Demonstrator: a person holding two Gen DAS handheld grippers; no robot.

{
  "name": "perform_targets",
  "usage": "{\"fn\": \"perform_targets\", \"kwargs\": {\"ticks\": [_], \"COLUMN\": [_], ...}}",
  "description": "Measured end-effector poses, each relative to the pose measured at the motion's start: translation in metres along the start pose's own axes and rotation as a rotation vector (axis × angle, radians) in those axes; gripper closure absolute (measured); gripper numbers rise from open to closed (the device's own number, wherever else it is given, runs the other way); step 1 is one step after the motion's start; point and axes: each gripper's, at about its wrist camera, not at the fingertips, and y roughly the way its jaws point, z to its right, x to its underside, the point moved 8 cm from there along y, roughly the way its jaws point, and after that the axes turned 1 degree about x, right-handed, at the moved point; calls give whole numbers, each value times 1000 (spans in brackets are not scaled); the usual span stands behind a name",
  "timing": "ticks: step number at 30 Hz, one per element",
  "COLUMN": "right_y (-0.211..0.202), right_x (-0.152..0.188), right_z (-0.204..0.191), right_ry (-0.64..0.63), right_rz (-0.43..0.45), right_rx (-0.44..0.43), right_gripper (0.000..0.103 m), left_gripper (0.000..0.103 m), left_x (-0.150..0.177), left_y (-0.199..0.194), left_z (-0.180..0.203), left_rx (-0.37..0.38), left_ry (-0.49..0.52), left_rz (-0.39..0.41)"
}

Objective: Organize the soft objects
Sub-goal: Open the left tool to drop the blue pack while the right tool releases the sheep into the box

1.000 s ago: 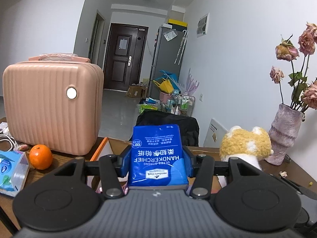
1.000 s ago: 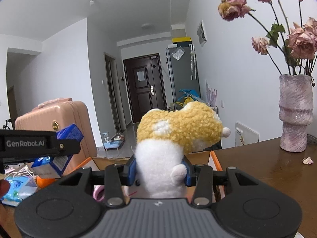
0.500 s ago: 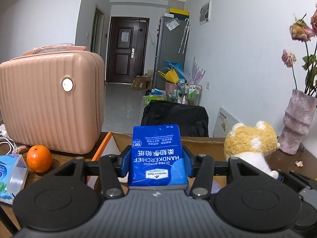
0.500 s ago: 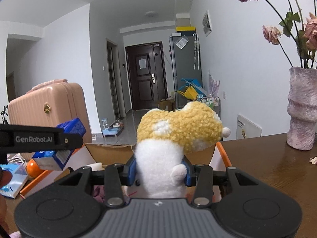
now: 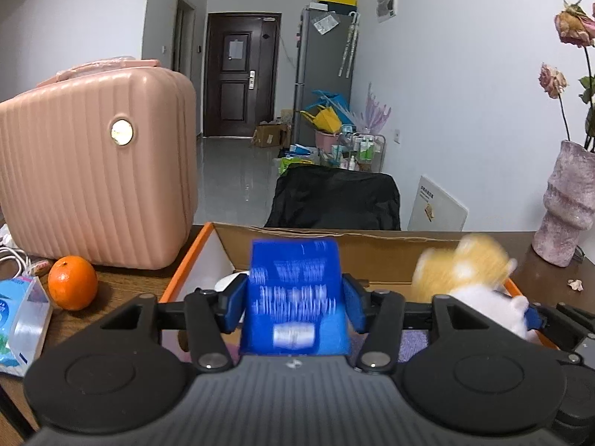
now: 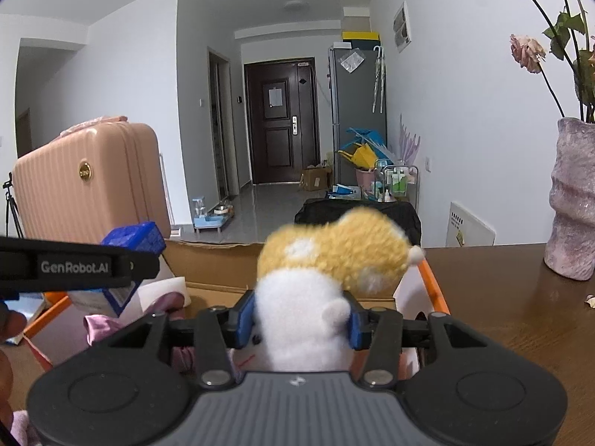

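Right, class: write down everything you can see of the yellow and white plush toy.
The plush toy has a curly yellow head with white patches, a fluffy white body and a stubby white paw. It stands upright, motion-blurred, between the blue pads of the right gripper, whose jaws are opening. It hangs over the open cardboard box with the orange rim. The left wrist view shows it beside the blue handkerchief pack.

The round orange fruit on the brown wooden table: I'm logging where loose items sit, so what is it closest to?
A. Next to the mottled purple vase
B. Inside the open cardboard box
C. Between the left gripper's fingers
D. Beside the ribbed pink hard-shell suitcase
D: the round orange fruit rests on the brown wooden table just in front of the ribbed pink hard-shell suitcase, outside the open cardboard box.
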Motion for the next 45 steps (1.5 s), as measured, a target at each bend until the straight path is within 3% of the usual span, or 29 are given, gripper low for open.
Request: {"fn": "perform_targets", "kwargs": {"ticks": [1, 3, 6, 8, 11, 27, 45], "right_y": [0, -1, -2, -3, -5, -13, -63], "right_x": [0, -1, -2, -2, -4, -5, 6], "right_z": [0, 2, 5, 6, 7, 7, 1], "right_ry": [0, 0, 2, 3, 1, 7, -27], "right_rz": [-1, 6, 13, 20, 44, 67, 117], "right_rx": [2, 24, 40, 54, 75, 94, 94], "right_gripper": [55, 50, 35, 14, 0, 0, 0], "left_gripper": [27, 8, 1, 0, 0, 0, 0], "left_x": [0, -2, -6, -7, -7, -6, 14], "left_y": [-1, -5, -9, -10, -9, -20, -62], "left_z": [-1, -6, -10, -13, -16, -18, -35], "left_rx": [-5, -41, -64, -75, -80, -99, -132], "left_ry": [-4, -8, -8, -17, -28, -39, -66], "left_rz": [4, 24, 51, 52, 48, 58, 61]}}
